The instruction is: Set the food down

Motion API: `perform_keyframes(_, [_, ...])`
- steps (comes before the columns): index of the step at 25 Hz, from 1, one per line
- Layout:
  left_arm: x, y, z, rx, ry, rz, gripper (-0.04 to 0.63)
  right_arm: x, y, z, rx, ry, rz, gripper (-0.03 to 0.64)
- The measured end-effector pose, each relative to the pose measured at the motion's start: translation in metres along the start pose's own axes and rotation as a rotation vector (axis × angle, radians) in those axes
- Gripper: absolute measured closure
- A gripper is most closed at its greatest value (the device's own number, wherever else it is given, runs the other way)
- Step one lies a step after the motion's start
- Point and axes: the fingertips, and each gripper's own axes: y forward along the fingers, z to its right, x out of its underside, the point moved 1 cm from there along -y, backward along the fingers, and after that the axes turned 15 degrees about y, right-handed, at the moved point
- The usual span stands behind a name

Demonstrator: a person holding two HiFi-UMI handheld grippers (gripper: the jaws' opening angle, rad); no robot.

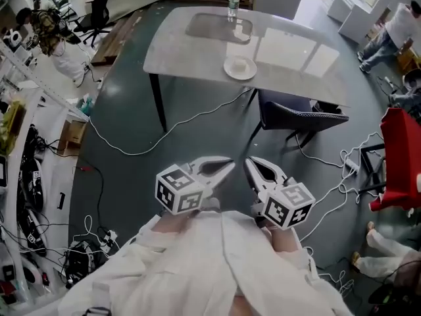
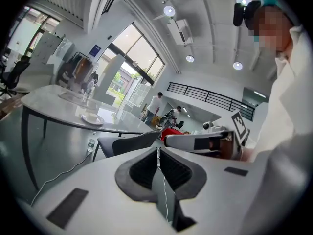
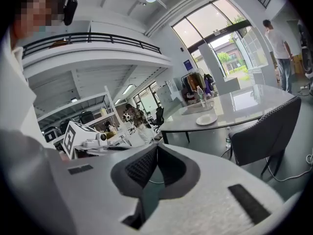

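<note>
A white plate [image 1: 239,67] with a small pale piece of food on it sits near the front edge of the grey table [image 1: 197,51]. The same plate [image 2: 92,118] shows far off in the left gripper view, and the plate [image 3: 206,119] in the right gripper view as well. My left gripper [image 1: 230,164] and right gripper [image 1: 248,162] are held side by side close to my body, well short of the table. Both are shut with nothing between the jaws. The left gripper [image 2: 157,149] has its pads closed together, and so does the right gripper [image 3: 156,146].
A water bottle [image 1: 233,2] and a clear tray [image 1: 217,26] stand at the table's far side. A dark chair [image 1: 296,114] is tucked under the near edge. Cables [image 1: 131,151] trail over the floor, a red object [image 1: 402,151] stands right, cluttered shelves [image 1: 26,143] left. People stand at far right.
</note>
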Motion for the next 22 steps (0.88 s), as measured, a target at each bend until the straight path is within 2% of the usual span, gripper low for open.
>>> perform_keyframes(6, [0.010,0.006,-0.016,0.025,0.041,-0.051,0.568,0.004,0.026,0.013,0.024,0.035,-0.044,0.614])
perform_keyframes(10, [0.016,0.012,-0.031,0.038,0.017,-0.079,0.568,-0.002,0.042,0.023,0.036,0.057,-0.057,0.614])
perform_keyframes(17, [0.005,0.039,-0.078,0.022,-0.015,-0.077,0.568,-0.032,0.082,0.054,0.022,0.058,-0.081,0.614])
perform_keyframes(22, [-0.012,0.071,-0.123,-0.004,-0.017,-0.071,0.568,-0.072,0.116,0.083,-0.001,0.049,-0.089,0.614])
